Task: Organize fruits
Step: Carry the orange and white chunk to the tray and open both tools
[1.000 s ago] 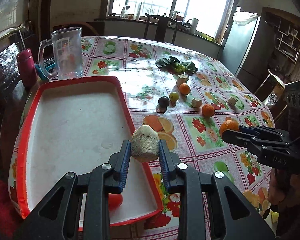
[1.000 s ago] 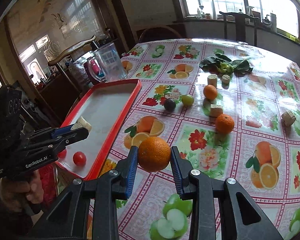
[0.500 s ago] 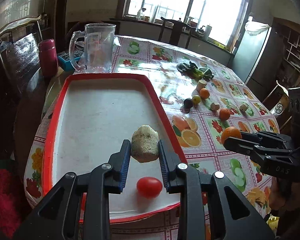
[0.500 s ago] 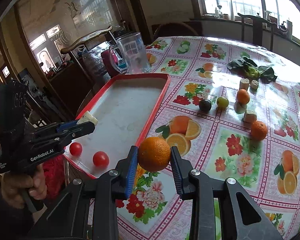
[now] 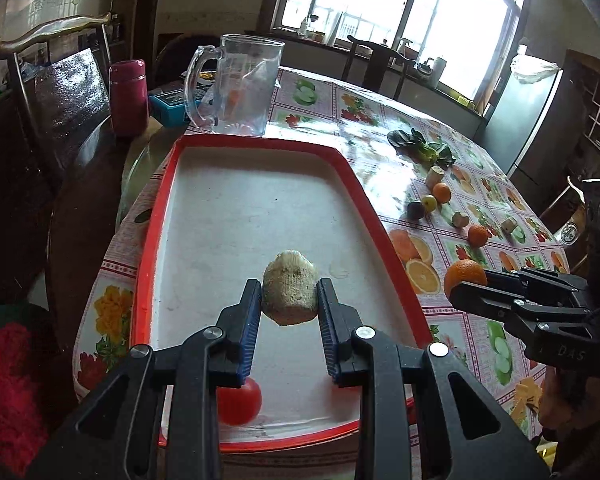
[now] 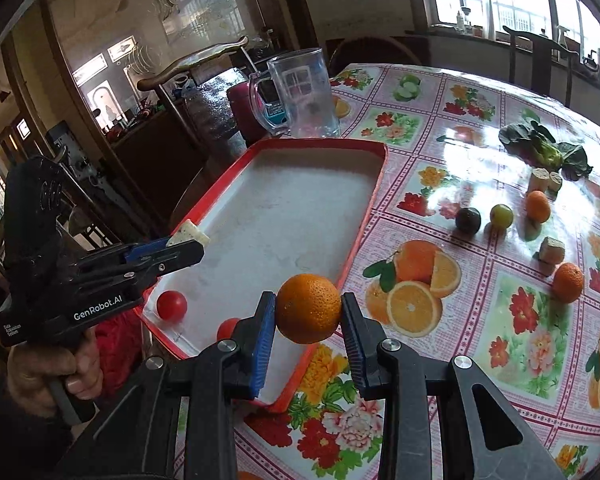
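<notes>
Looks like somebody's home dining room: round surface (image 6: 480, 92) under a fruit-and-flower oilcloth, carved wooden chairs (image 5: 52, 56) at 10 o'clock, a big sunny window (image 5: 400, 4) at 12 with bottles and a kettle (image 5: 438, 68) on the sill, and a fridge (image 5: 528, 120) over at 2 o'clock.

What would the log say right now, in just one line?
left gripper: shut on pale fruit chunk, over red tray | right gripper: shut on orange, at tray edge | tray: two tomatoes
</notes>
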`<state>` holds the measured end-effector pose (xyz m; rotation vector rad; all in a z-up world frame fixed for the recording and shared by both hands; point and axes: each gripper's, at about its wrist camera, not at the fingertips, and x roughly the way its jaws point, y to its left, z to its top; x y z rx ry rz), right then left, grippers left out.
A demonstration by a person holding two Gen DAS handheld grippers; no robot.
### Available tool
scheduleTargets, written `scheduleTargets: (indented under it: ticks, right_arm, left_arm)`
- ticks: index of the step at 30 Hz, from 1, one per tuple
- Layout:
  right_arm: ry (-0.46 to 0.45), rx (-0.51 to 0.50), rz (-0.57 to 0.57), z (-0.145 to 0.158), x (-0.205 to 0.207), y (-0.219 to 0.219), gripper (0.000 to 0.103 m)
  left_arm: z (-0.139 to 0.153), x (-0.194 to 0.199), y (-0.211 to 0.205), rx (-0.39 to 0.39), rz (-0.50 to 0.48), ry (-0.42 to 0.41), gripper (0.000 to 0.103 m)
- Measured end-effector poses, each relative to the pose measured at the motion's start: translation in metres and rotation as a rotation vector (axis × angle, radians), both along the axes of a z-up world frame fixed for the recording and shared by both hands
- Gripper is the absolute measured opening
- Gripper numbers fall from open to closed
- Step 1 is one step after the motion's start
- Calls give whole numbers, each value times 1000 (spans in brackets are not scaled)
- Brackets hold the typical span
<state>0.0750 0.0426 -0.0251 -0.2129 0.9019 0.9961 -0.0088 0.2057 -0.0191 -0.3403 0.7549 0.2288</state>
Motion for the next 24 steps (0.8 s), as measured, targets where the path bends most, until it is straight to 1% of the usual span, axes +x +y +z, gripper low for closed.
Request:
scheduleTargets:
  ticks: [3, 9, 13, 17, 19, 24]
  right_arm:
    - [20, -3, 20, -7, -1, 18, 33]
    - [45, -48, 51, -27, -3, 51, 33]
    - [52, -80, 75, -37, -3, 66, 33]
    - [52, -105, 88, -46, -3, 73, 33]
    - [60, -115, 88, -50, -3, 75, 35]
    - [58, -110, 88, -49, -3, 73, 36]
  left_arm:
    - [-3, -3, 12, -6, 23, 8, 25]
    - [-16, -5, 25, -9, 46, 48, 25]
    - [-26, -5, 30, -26, 52, 76, 25]
    - [-34, -3, 33, -35, 49, 105, 26]
    - [-38, 0, 33, -37, 46, 124, 26]
    - [-39, 1, 31, -30, 44, 133, 27]
